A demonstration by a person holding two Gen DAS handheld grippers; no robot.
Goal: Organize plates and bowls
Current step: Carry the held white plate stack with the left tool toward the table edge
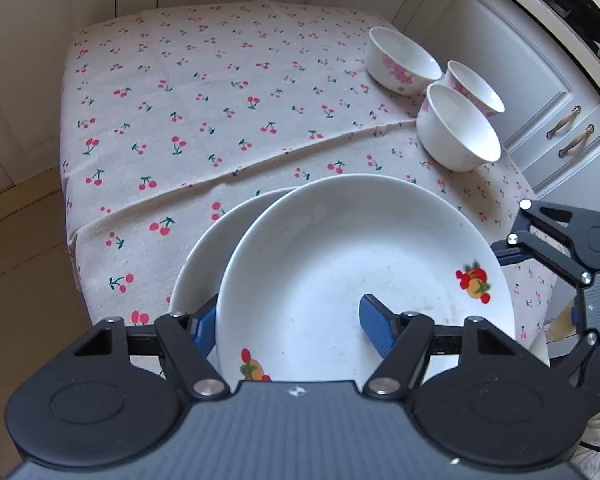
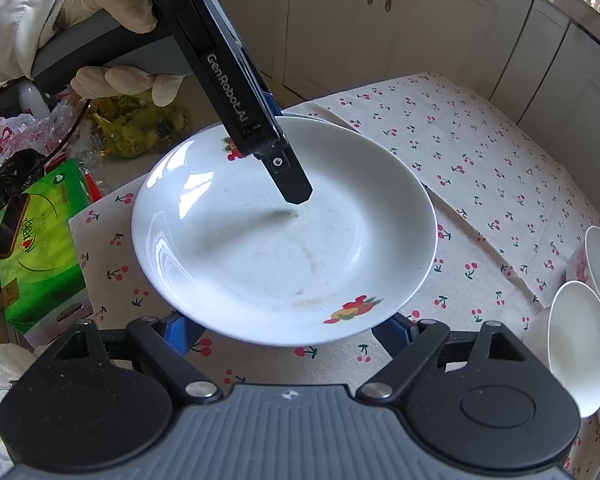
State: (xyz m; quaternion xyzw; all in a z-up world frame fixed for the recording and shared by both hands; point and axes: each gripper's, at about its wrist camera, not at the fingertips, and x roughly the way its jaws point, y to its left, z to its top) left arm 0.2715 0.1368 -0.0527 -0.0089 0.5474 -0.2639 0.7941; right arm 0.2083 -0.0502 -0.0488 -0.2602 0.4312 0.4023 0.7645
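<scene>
- Upper plate (image 1: 340,264): white glazed ceramic, round and shallow, with fruit decals on the rim and faint brownish smears in the well. It sits offset on top of a second plate, near the desk's front corner.
- Lower plate (image 1: 204,256): same white glaze; only a crescent of its rim shows on the left in the left wrist view (in the right wrist view just a thin edge shows behind the upper plate).
- Bowls (image 1: 456,128): three, white porcelain and deep-sided, two with pink blossom print, clustered close together at the desk's right edge, well apart from the plates.
- Desk (image 1: 188,92): draped in a pale woven cloth with red cherry print, creased across the middle.
- Left gripper (image 1: 292,322): black linkage with blue ribbed pads. One finger lies inside the upper plate's well, the other outside its rim, so the rim runs between them; whether the pads actually press the rim I cannot tell.
- Right gripper (image 2: 288,332): fingers spread wide and released, their blue pads partly tucked under the upper plate's near rim, holding nothing.
- Right wrist view only: a gloved hand (image 2: 112,36) holding the left gripper's handle, a green tissue box (image 2: 40,240) and crumpled plastic bags (image 2: 140,128) beside the desk.
- Left wrist view only: pale cabinet doors (image 1: 500,60) with curved handles and a dark pan (image 1: 580,4) on the counter.
</scene>
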